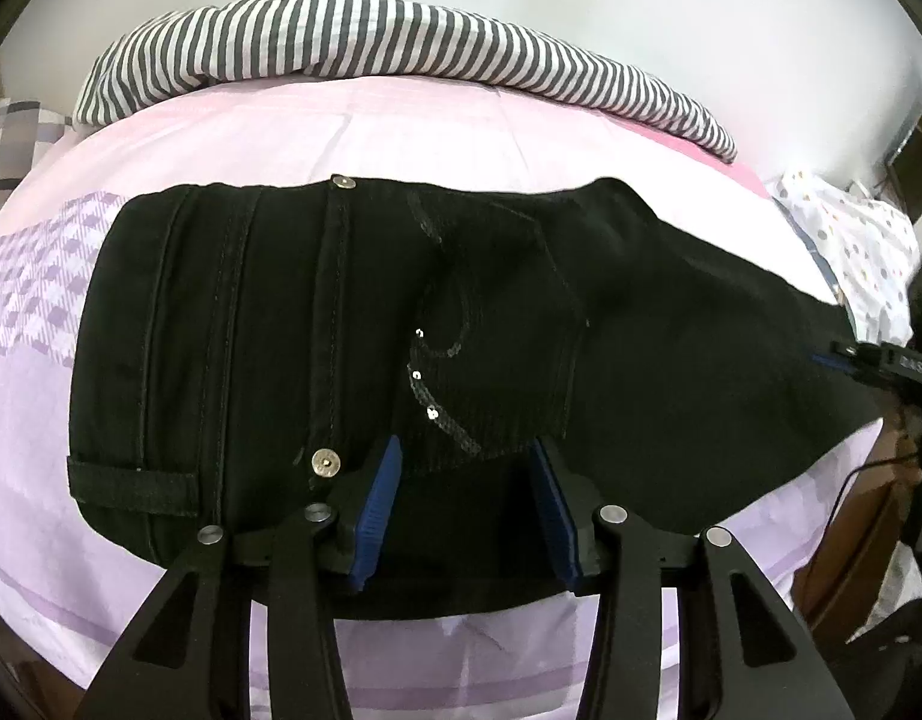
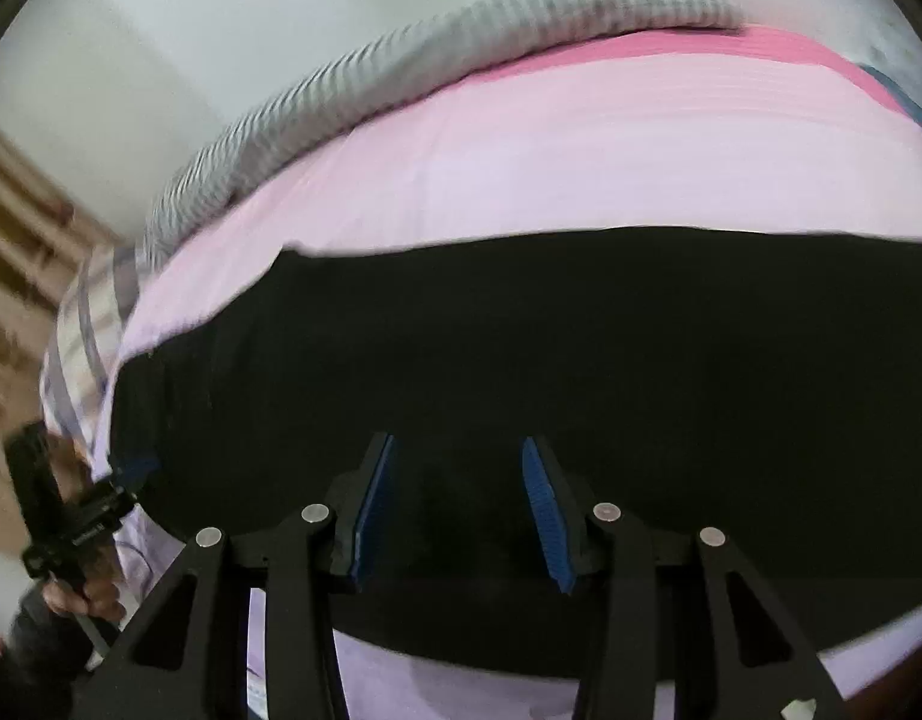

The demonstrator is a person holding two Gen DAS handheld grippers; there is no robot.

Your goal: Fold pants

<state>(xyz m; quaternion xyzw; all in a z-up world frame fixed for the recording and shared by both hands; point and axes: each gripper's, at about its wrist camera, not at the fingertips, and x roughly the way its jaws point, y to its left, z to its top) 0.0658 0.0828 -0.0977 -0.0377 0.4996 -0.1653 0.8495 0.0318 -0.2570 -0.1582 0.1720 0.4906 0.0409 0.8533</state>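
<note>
Both hand-held grippers, left [image 1: 466,456] and right [image 2: 458,453], gape over the pants' [image 1: 281,312] near edge

On my left wrist feed the picture is sharp and evenly lit by soft, diffuse room light; I see no hard shadows on the pink sheet [image 1: 353,120]. The black pants [image 1: 269,324] swallow most detail, though stitching shows faintly and a few sequins [image 1: 428,414] and a rivet [image 1: 326,462] throw small bright glints. My right wrist feed is smeared by motion blur: the striped bedding [image 2: 401,60] loses its stripes to grey streaks, and the pants [image 2: 521,360] read as a flat, featureless black mass. Both feeds bow strongly at the edges, with dark vignette corners from the fisheye lens. The white wall looks slightly washed out.
</note>
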